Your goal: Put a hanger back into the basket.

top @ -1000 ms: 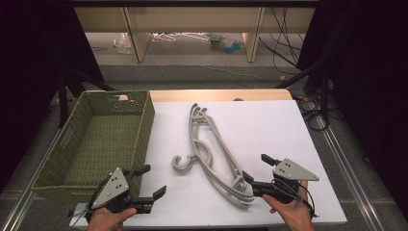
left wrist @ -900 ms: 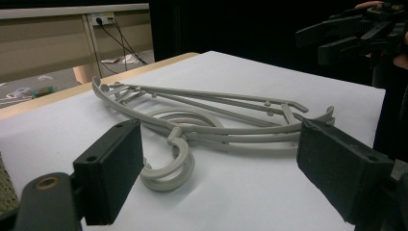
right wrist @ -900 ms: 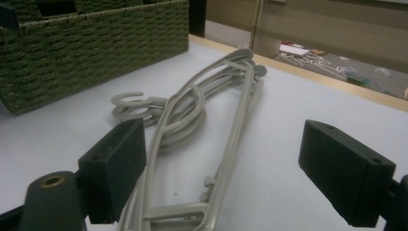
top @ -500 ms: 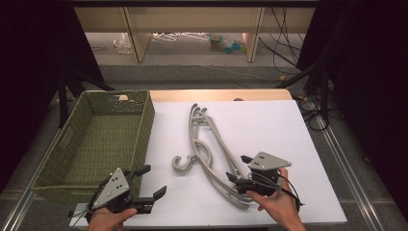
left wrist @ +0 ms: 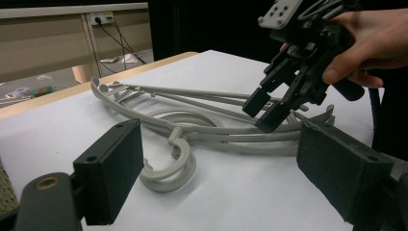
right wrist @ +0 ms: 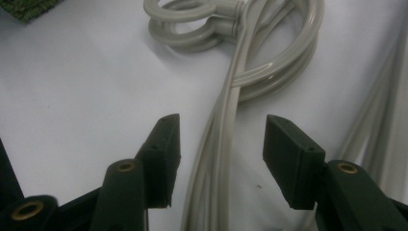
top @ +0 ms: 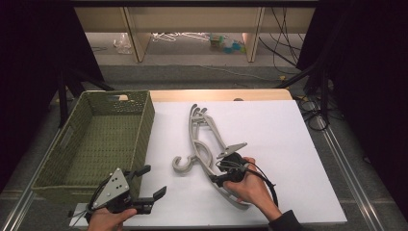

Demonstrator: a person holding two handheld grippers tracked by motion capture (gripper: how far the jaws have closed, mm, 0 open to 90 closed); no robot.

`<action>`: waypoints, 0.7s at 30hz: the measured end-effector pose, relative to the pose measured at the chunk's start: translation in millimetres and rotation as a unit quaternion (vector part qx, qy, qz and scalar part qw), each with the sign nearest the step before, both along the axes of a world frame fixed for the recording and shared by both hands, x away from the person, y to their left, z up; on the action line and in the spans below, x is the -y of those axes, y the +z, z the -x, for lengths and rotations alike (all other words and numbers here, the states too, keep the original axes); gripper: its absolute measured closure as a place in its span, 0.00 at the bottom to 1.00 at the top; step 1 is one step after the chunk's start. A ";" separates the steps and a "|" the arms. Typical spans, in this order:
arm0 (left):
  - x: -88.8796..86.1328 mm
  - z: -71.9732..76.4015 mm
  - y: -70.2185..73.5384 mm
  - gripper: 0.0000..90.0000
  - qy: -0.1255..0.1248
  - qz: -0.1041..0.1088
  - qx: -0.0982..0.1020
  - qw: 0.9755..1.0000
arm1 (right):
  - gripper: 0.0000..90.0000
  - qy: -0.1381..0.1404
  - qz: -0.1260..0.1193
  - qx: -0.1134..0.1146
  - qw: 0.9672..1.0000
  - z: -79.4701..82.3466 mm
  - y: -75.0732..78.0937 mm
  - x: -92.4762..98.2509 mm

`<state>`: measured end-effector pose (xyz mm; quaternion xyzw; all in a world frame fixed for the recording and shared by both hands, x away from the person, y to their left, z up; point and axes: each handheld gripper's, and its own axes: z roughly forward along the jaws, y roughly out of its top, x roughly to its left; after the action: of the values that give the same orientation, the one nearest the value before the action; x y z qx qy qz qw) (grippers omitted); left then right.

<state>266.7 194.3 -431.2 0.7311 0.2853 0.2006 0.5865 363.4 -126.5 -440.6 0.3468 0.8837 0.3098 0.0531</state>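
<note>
Both handheld black two-jaw grippers look the same: left gripper [top: 146,184] has blocky matte pads, brass-ringed pivot holes and a grey three-cornered plate dotted with screws; right gripper [right wrist: 217,153] has the same pads, a black cable, and there's a dark sleeve at that wrist

A lab-like recording room. Black curtains [top: 370,72] flank a white-covered table [top: 288,125], cables [top: 284,29] trail over the bare floor, and a wall socket [left wrist: 98,18] sits behind
</note>
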 end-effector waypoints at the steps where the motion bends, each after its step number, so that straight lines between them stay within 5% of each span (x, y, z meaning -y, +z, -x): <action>1: 0.0 -0.3 0.0 0.18 -0.003 -0.001 0.001 1.000 | 0.57 -0.002 0.003 -0.006 1.000 -2.0 -1.3 -2.3; 9: 0.8 0.9 -0.1 0.18 0.003 0.005 -0.006 1.000 | 0.66 0.002 0.030 -0.042 0.999 -16.0 -11.1 -14.0; 16: 1.9 0.7 -0.5 0.18 -0.001 0.011 -0.004 1.000 | 0.73 -0.002 0.031 -0.061 0.998 -23.2 -16.7 -16.4; 17: 0.7 0.8 0.7 0.18 -0.002 0.001 0.000 1.000 | 0.80 0.005 0.024 -0.072 0.997 -25.1 -17.5 -16.8; 21: 1.4 0.6 -0.1 0.18 0.001 0.010 -0.005 1.000 | 0.87 0.007 0.029 -0.064 0.998 -24.1 -14.0 -17.7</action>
<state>266.1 192.9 -431.2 0.7260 0.2909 0.1941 0.5921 387.5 -108.9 -454.6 0.3578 0.8964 0.2616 0.0044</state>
